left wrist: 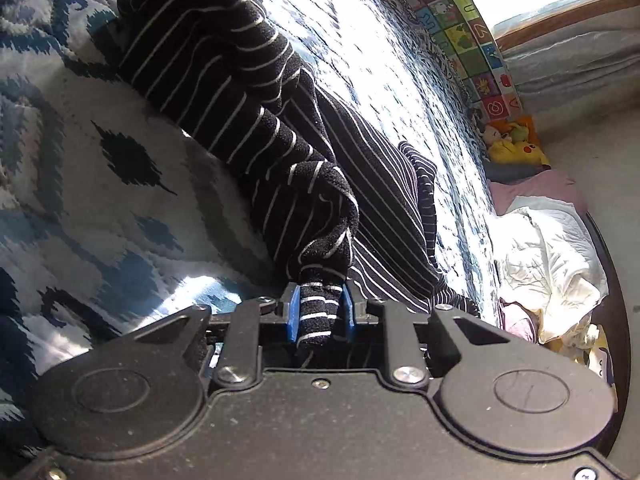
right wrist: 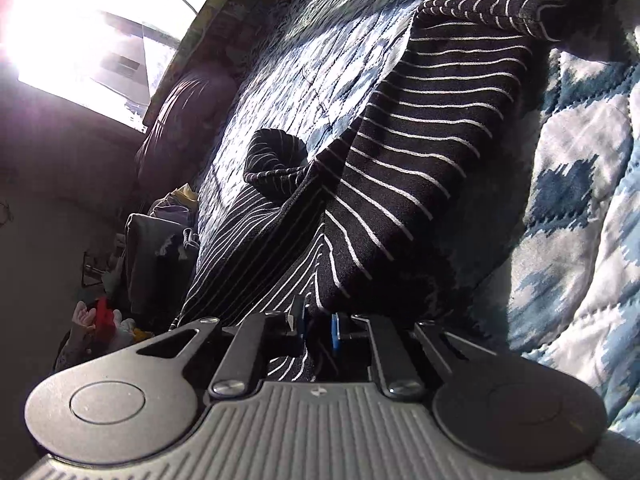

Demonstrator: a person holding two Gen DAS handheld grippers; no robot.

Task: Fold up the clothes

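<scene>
The black white-striped garment [left wrist: 240, 92] lies rumpled on the blue-and-white patterned quilt [left wrist: 100, 208], reaching toward its far edge. The left gripper [left wrist: 322, 312] is clamped on a bunched end; the right gripper [right wrist: 318, 326] pinches another edge [right wrist: 420, 152]

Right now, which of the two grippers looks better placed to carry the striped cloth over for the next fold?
Probably the left gripper: a bunched corner of the striped garment sits clearly clamped between its blue pads. The right gripper's hold looks thinner.
</scene>
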